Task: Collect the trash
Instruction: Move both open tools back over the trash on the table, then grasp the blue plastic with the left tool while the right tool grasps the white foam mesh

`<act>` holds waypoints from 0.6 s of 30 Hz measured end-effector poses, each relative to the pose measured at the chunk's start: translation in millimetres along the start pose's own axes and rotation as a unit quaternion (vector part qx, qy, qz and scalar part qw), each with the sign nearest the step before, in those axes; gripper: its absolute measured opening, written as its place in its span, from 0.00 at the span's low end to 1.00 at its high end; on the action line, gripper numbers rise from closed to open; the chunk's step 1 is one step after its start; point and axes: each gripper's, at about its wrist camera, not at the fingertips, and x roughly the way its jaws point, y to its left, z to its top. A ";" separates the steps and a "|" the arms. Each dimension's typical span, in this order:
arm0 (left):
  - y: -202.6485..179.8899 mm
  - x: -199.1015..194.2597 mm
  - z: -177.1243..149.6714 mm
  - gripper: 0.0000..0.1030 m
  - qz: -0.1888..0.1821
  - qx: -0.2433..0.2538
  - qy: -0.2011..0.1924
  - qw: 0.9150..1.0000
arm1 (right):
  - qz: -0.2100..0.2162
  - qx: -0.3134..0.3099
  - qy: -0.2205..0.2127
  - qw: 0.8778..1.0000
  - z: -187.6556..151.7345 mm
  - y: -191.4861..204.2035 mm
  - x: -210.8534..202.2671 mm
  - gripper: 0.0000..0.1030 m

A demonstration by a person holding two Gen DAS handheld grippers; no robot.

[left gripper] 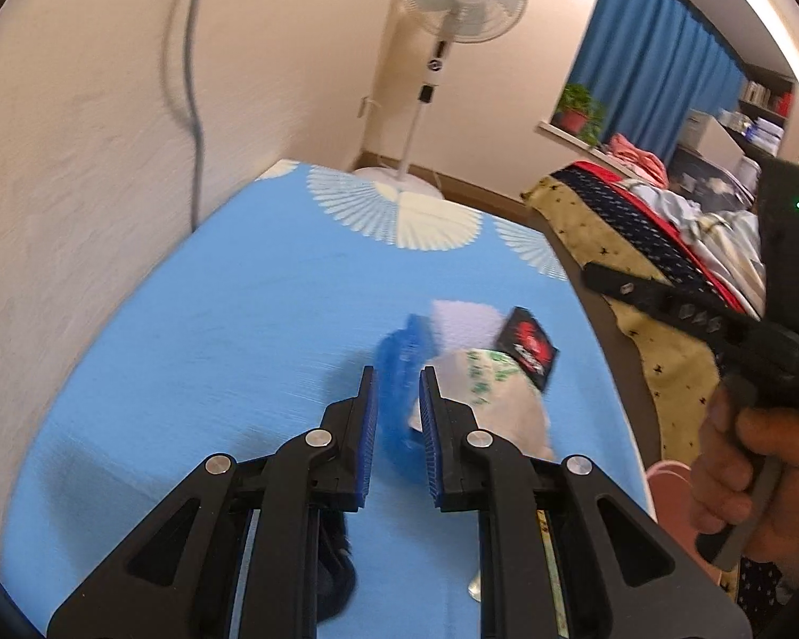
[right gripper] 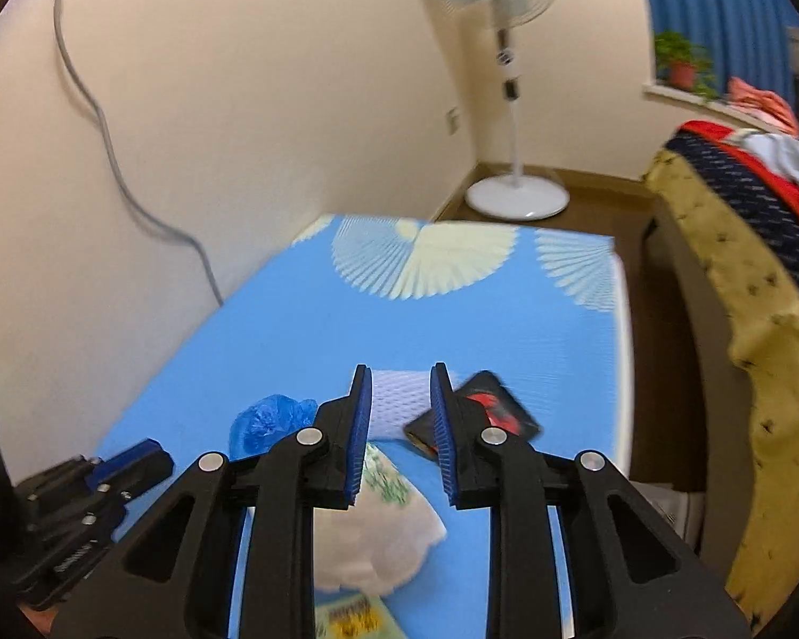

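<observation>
Left wrist view: the left gripper (left gripper: 397, 394) hangs over the counter (left gripper: 213, 330), jaws narrowly apart and empty, the blue crumpled bag (left gripper: 399, 357) framed just beyond their tips. To its right lie white mesh (left gripper: 461, 319), a printed wrapper (left gripper: 484, 383) and a black packet (left gripper: 527, 346). The right gripper (right gripper: 399, 399), jaws apart, lines up on the mesh. Best to settle each hand before closing, taking one piece apiece.

I can't read any text here. The black packet (left gripper: 527, 349) at two o'clock from my left fingers carries a red design, and the white wrapper (left gripper: 487, 378) beside it has green print, both too blurred to make out.
</observation>
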 end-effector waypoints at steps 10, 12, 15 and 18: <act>6.6 28.1 0.7 0.43 -0.008 -0.008 0.007 1.000 | 0.003 -0.004 0.084 0.996 4.2 2.6 82.6 0.57; 5.8 33.3 0.3 0.43 -0.012 -0.012 0.011 1.000 | -0.002 -0.014 0.102 0.995 3.2 5.9 93.6 0.57; 4.1 43.8 -1.5 0.43 -0.018 -0.015 0.022 0.999 | -0.002 -0.023 0.119 0.993 2.6 6.7 103.9 0.57; 4.2 53.5 -5.0 0.43 -0.016 -0.018 0.034 0.999 | -0.002 -0.031 0.134 0.990 0.5 8.8 111.3 0.56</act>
